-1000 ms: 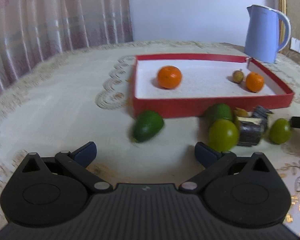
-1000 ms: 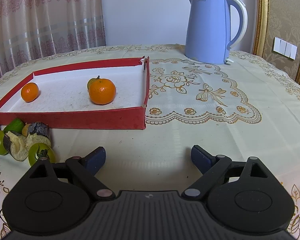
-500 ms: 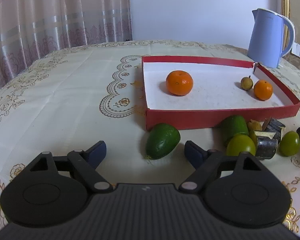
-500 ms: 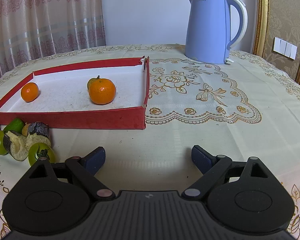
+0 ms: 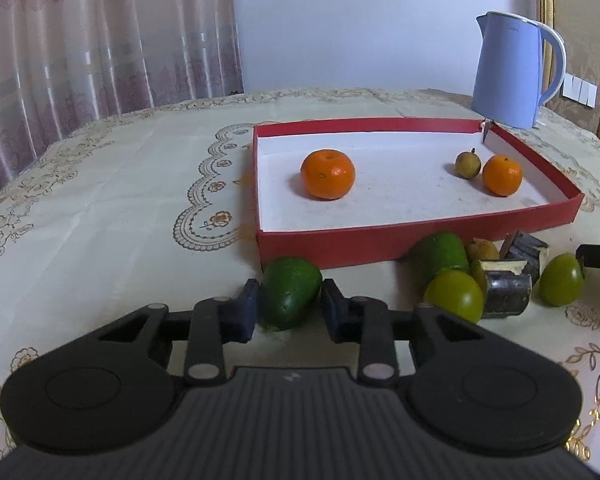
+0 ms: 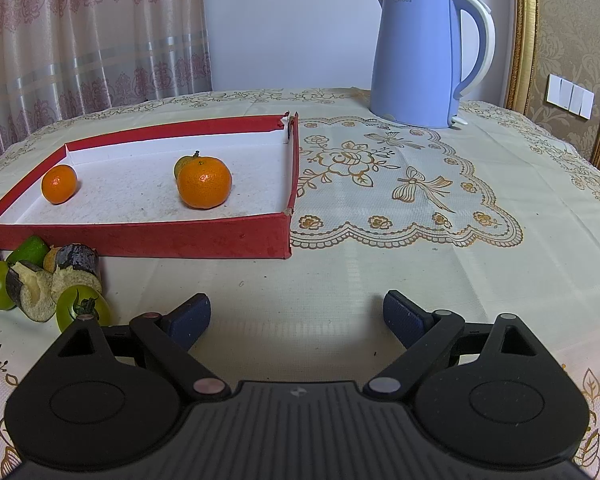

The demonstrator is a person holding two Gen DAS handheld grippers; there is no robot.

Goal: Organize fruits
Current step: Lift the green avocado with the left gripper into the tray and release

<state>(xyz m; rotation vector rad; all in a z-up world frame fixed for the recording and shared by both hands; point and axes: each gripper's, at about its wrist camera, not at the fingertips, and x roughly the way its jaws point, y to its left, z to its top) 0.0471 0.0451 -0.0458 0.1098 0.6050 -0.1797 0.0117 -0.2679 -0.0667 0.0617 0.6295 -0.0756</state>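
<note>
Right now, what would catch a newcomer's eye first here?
The red tray at mid-table, holding two bright oranges and a small brownish fruit. Just before it, the left gripper has just closed its fingers on a green avocado. A tall blue kettle stands behind.

Glossy plastic kettle (image 6: pixel 420 56), lace-patterned tablecloth (image 6: pixel 420 208)

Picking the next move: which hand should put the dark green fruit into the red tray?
Left. The left gripper has just been closing and now pinches the dark green fruit in front of the red tray. The right gripper is open over bare tablecloth.
</note>
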